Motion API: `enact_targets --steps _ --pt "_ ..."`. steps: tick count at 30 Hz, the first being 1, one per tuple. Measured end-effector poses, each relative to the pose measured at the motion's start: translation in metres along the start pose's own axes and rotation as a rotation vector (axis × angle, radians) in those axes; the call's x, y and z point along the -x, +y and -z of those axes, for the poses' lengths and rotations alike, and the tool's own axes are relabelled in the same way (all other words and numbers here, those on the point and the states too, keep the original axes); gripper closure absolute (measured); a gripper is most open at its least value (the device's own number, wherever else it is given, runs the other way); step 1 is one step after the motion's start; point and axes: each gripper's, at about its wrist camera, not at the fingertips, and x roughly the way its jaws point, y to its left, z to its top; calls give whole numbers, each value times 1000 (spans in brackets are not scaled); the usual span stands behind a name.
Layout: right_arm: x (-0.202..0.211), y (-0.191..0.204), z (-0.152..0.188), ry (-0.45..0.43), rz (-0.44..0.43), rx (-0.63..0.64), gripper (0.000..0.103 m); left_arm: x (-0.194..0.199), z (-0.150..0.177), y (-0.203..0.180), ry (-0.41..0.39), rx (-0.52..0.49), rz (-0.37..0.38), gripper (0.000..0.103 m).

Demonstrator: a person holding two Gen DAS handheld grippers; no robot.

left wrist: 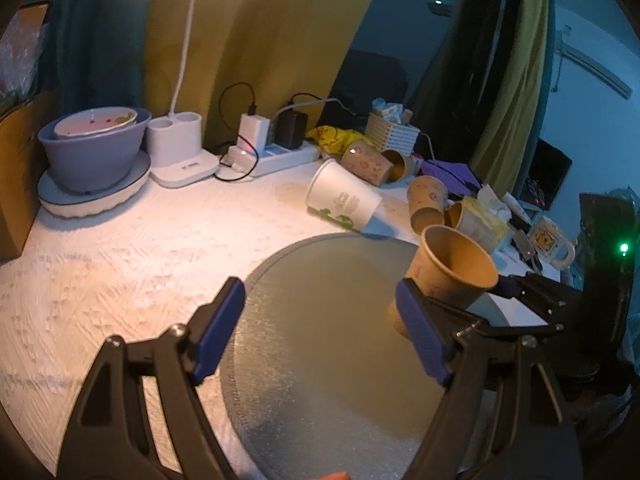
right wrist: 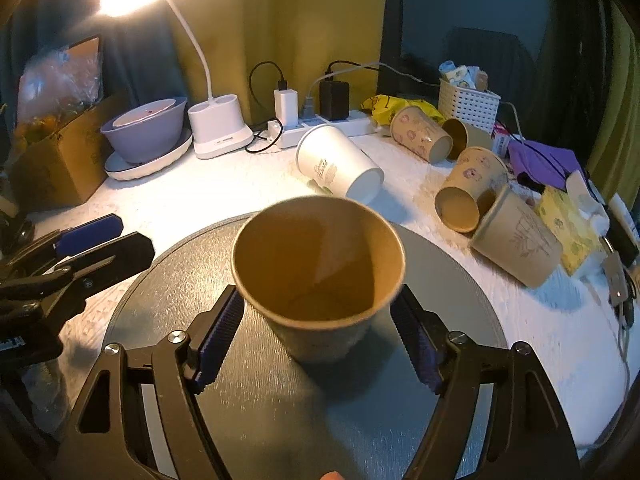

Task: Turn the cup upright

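A brown paper cup (right wrist: 320, 276) stands mouth-up, tilted a little, on the round grey mat (right wrist: 448, 264). My right gripper (right wrist: 320, 312) has its blue pads on both sides of the cup's lower wall; whether they press it I cannot tell. In the left wrist view the same cup (left wrist: 448, 276) sits at the mat's (left wrist: 328, 320) right side with the right gripper (left wrist: 520, 288) behind it. My left gripper (left wrist: 320, 312) is open and empty over the mat, its right fingertip just left of the cup. It shows at the left in the right wrist view (right wrist: 80, 248).
A white cup (right wrist: 340, 168) and several brown cups (right wrist: 468, 192) lie on their sides behind the mat. A lamp base (right wrist: 220, 128), stacked bowls (right wrist: 148, 132), a power strip (right wrist: 320, 128), a white basket (right wrist: 468, 104), a tissue box (right wrist: 568, 220) and a cardboard box (right wrist: 60, 160) ring the white tablecloth.
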Motion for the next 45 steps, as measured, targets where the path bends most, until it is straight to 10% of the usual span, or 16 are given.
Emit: enact_targets --steps 25,45 --pt "89 -16 23 -123 71 -39 25 59 2 -50 -224 -192 160 11" --pt "152 -15 15 -319 137 -28 25 96 -3 -61 -391 -255 137 9"
